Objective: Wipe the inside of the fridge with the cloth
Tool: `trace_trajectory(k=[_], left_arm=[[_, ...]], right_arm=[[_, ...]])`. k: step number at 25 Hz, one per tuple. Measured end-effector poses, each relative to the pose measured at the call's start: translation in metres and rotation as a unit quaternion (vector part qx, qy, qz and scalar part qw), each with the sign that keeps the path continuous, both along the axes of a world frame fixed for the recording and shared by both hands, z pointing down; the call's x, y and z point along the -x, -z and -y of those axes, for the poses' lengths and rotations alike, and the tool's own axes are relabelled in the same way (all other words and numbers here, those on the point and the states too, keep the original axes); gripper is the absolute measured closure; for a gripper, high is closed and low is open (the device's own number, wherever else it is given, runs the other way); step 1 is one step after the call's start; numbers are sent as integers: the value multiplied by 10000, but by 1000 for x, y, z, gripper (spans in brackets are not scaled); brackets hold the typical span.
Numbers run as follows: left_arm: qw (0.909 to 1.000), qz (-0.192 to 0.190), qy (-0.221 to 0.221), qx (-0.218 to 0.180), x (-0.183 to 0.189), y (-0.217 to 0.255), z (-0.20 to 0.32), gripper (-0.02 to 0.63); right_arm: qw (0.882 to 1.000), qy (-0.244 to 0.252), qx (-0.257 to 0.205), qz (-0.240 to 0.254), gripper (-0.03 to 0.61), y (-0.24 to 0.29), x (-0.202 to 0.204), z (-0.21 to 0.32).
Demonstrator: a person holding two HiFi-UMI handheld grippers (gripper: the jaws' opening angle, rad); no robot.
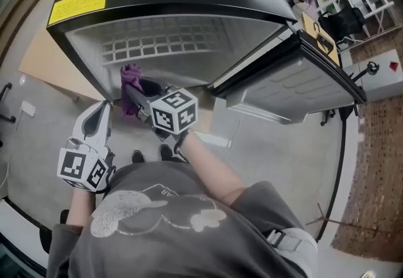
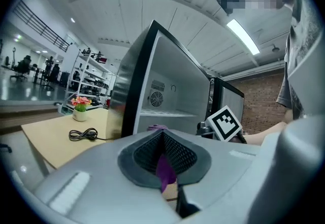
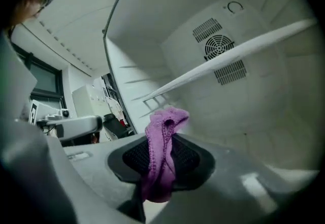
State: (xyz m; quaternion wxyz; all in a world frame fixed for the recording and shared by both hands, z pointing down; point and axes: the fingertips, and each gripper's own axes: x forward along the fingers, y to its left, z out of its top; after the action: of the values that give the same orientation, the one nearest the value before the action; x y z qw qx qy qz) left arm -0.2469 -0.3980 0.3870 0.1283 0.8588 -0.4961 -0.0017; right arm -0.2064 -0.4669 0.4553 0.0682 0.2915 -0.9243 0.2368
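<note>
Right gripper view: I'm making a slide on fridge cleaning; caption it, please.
Right gripper shut on a purple cloth, pointed into the white fridge toward its shelf.

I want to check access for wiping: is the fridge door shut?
No, in the head view the fridge door stands swung open, and the white inside of the fridge shows.

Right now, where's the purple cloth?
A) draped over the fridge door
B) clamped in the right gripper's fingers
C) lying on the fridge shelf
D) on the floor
B: the right gripper view shows the purple cloth bunched between the closed fingers of the right gripper, which faces the fridge interior.
</note>
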Motion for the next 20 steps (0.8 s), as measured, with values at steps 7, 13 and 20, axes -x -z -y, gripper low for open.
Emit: trace_trajectory(k=[7,13,20], left_arm=[[9995,108,306,46,25,-2,-1,595],[9989,117,406,221,37,-7,5,595],[9980,33,538,330,54,-31,19,595]], right_arm=[[9990,111,-341,264,494,2,51,41],[9995,3,-129,-296,492,-32,57,71],[9916,-258,183,-1257,494,-82,61,88]])
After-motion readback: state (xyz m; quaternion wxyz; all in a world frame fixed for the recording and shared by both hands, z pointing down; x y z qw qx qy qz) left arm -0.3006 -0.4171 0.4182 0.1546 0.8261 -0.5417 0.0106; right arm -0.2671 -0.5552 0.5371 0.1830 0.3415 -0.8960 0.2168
